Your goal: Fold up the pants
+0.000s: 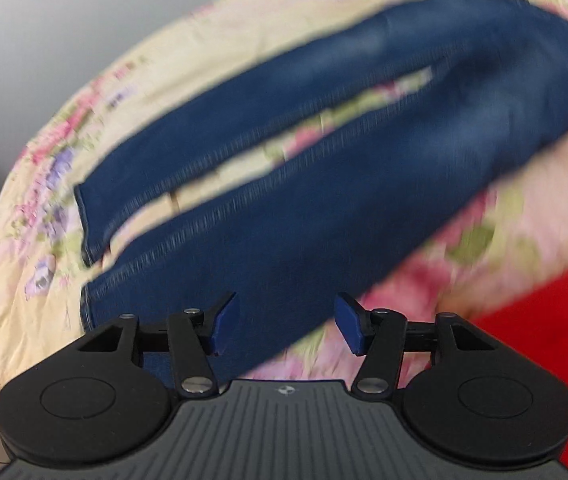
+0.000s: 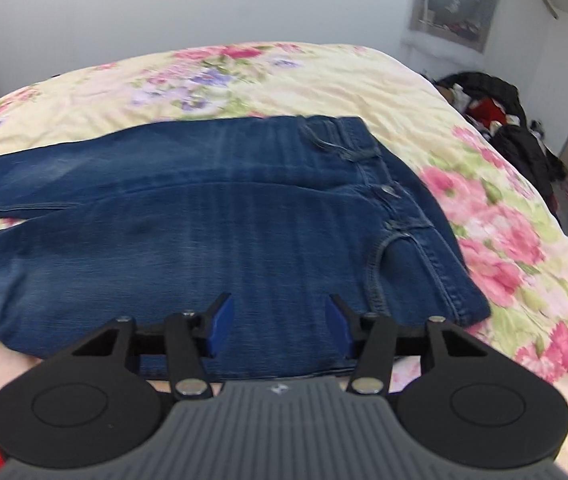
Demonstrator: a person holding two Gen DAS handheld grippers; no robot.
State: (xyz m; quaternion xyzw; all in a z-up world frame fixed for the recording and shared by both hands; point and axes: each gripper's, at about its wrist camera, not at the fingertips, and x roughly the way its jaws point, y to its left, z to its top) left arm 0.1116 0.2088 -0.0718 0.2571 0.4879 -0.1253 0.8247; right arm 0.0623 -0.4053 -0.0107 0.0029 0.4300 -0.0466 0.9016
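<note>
Blurred pants (image 1: 324, 208), legs cut off, bedspread (image 1: 44, 320)

We see jeans (image 2: 212, 216) of matt blue denim with stitched seams, on a soft, creased floral cotton bedspread (image 2: 324, 88). Our grippers have matt black plastic arms and shiny metal rivets (image 1: 195, 385).

Blue denim pants (image 2: 220, 224) lie flat, unfolded, legs slightly parted, on floral bedding (image 2: 324, 76).

left hand-held gripper (image 1: 287, 325) | right hand-held gripper (image 2: 280, 323) | black linkages, blue pads, silver screws, ribbed grey body
</note>
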